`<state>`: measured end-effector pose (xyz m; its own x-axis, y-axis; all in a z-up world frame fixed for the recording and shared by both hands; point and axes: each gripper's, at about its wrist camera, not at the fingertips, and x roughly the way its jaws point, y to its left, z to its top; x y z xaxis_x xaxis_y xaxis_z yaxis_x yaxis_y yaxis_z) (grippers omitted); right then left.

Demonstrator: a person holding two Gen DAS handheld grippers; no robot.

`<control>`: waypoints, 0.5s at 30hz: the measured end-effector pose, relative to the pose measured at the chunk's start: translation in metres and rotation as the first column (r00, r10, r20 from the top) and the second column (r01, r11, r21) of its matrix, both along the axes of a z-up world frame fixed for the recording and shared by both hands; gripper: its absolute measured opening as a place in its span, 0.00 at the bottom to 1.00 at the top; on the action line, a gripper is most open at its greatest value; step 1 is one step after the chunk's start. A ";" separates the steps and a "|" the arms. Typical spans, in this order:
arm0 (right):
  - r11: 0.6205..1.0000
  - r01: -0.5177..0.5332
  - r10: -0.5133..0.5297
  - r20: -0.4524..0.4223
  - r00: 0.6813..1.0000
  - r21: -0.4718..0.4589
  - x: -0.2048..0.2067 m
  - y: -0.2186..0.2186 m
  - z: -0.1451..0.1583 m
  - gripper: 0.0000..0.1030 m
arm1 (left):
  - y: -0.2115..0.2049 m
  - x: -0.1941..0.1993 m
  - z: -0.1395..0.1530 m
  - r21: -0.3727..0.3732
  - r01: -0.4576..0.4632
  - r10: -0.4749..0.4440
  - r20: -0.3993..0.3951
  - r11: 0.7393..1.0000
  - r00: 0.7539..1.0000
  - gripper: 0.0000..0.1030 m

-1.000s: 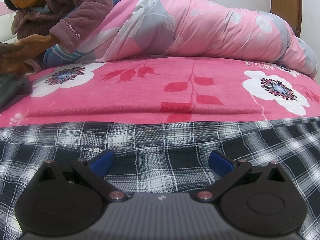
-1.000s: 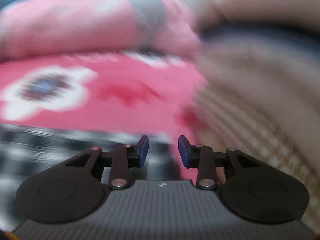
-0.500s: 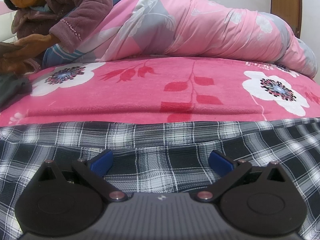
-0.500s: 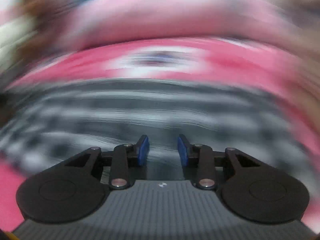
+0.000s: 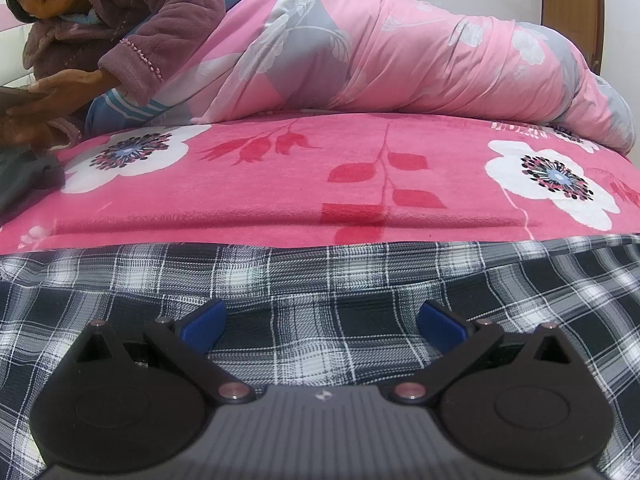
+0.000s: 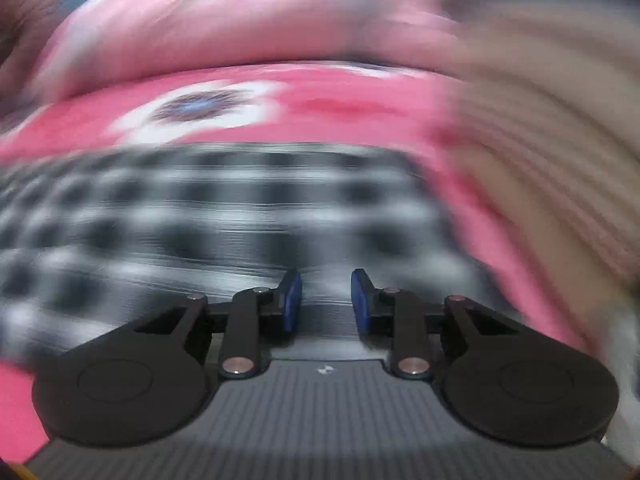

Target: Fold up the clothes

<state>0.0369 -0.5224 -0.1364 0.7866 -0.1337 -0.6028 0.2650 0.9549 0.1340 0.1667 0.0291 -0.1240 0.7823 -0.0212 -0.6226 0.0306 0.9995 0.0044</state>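
A black-and-white plaid garment [image 5: 320, 280] lies flat on the near part of a pink flowered blanket [image 5: 280, 184]. My left gripper [image 5: 322, 320] hovers low over the plaid cloth with its blue pads far apart and nothing between them. The right wrist view is blurred by motion. There my right gripper [image 6: 326, 292] is over the same plaid garment [image 6: 200, 216], close to its right edge. Its jaws are closing, a narrow gap still shows between the pads, and no cloth is caught in it.
A rolled pink and grey quilt [image 5: 400, 52] lies across the back of the bed. A person in a purple padded jacket [image 5: 120, 20] leans in at the far left beside dark grey cloth [image 5: 24, 176]. Beige ribbed fabric [image 6: 540, 140] fills the right wrist view's right side.
The right gripper swung leftward and back over the plaid garment, and its pads came closer together. The left gripper and the garment under it stayed put.
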 end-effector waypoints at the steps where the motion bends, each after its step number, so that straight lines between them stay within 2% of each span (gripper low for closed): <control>1: 0.995 0.102 -0.102 0.006 0.995 -0.007 -0.009 -0.015 0.005 0.00 | 0.000 0.000 0.000 0.000 0.000 0.000 0.000 1.000 1.000 1.00; 2: 0.979 0.201 -0.201 0.012 0.980 -0.033 -0.018 -0.028 0.010 0.06 | 0.000 0.000 0.000 0.000 -0.001 0.001 0.000 1.000 1.000 1.00; 3: 0.960 0.259 -0.259 0.016 0.966 -0.108 -0.025 -0.027 0.013 0.05 | -0.001 0.000 0.000 0.000 -0.001 0.001 0.000 1.000 1.000 1.00; 4: 0.958 0.254 -0.252 0.033 0.967 -0.133 -0.029 -0.024 0.016 0.05 | -0.001 0.000 0.000 0.000 -0.001 0.001 0.000 1.000 1.000 1.00; 6: 0.978 0.174 -0.164 0.087 0.983 -0.112 -0.034 -0.005 0.024 0.05 | -0.001 0.000 0.000 0.002 -0.001 0.001 0.000 1.000 1.000 1.00; 8: 0.984 0.054 -0.038 0.099 0.994 -0.170 -0.022 0.025 0.024 0.05 | -0.001 0.000 0.000 0.004 -0.001 0.001 -0.001 1.000 1.000 1.00; 11: 0.973 -0.048 0.057 0.036 0.998 -0.224 0.001 0.053 0.014 0.06 | -0.001 0.000 0.000 0.006 -0.001 0.001 -0.002 1.000 1.000 1.00; 13: 0.971 0.032 -0.041 -0.034 0.999 -0.239 0.010 0.035 0.006 0.05 | -0.002 0.001 0.000 0.006 -0.001 0.001 -0.002 1.000 1.000 1.00; 15: 0.970 0.155 -0.161 -0.018 0.987 -0.189 0.009 0.009 0.013 0.03 | -0.002 0.001 -0.001 0.005 -0.002 0.002 -0.002 1.000 1.000 1.00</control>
